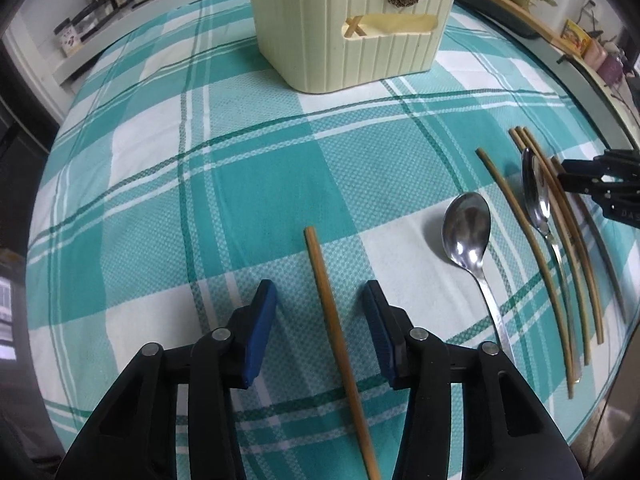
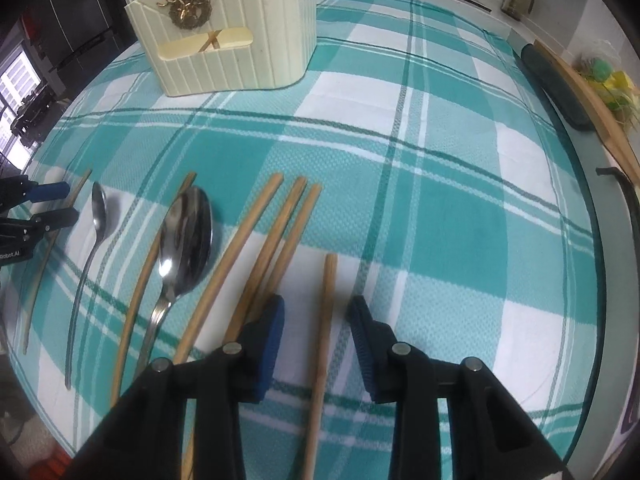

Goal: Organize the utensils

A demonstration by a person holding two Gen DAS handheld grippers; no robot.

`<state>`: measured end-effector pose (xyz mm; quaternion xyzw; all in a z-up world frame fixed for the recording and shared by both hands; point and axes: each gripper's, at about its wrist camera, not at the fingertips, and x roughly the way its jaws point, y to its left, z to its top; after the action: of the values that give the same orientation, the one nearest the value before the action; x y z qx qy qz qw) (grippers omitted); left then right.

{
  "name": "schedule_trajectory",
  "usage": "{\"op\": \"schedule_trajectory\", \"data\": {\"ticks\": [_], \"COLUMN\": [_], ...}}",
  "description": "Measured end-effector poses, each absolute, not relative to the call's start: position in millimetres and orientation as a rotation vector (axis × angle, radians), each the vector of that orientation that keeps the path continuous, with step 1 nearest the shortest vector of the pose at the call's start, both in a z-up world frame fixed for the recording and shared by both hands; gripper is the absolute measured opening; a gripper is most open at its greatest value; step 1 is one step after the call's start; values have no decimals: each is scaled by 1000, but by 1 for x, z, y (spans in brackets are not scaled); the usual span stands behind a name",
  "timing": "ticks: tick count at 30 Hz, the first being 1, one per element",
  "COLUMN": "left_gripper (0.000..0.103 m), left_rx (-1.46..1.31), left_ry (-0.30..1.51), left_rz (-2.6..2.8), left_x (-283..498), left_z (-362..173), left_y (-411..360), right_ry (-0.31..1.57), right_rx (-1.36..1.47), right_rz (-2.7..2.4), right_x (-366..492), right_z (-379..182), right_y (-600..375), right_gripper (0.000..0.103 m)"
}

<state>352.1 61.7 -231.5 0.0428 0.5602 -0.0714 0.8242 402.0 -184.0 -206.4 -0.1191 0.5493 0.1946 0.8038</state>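
A cream ribbed utensil holder [image 1: 348, 20] with a gold wreath ornament stands at the far side of the table; it also shows in the right wrist view [image 2: 236, 36]. My left gripper [image 1: 320, 300] is open, its jaws either side of a single wooden chopstick [image 1: 336, 320] on the cloth. My right gripper [image 2: 318, 312] is open around another lone chopstick [image 2: 324, 340]. Two steel spoons [image 2: 186, 236] [image 2: 98, 208] and several more chopsticks [image 2: 248, 240] lie between the two grippers. The right gripper also shows at the right edge of the left wrist view [image 1: 576, 178].
A teal and white checked tablecloth [image 1: 200, 168] covers the round table. A wooden-edged tray or board [image 2: 576, 84] lies at the far right edge. Shelves with jars [image 1: 96, 4] stand beyond the table.
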Motion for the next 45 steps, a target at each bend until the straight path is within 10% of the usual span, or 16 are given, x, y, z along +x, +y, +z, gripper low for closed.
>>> {"op": "schedule_trajectory", "data": {"ticks": [9,45], "left_gripper": [4,4], "left_rx": [204,-91], "left_ry": [1120,700], "left_rz": [-144,-174], "left_x": [358,267], "left_z": [-230,-38], "left_y": [38,62], "right_ry": [1131,527], "right_rx": [-295,-23], "right_rz": [399,456], "right_x": [416,295], "right_z": [-208,-9], "right_y": [-173,-227], "right_gripper": [7,7]}}
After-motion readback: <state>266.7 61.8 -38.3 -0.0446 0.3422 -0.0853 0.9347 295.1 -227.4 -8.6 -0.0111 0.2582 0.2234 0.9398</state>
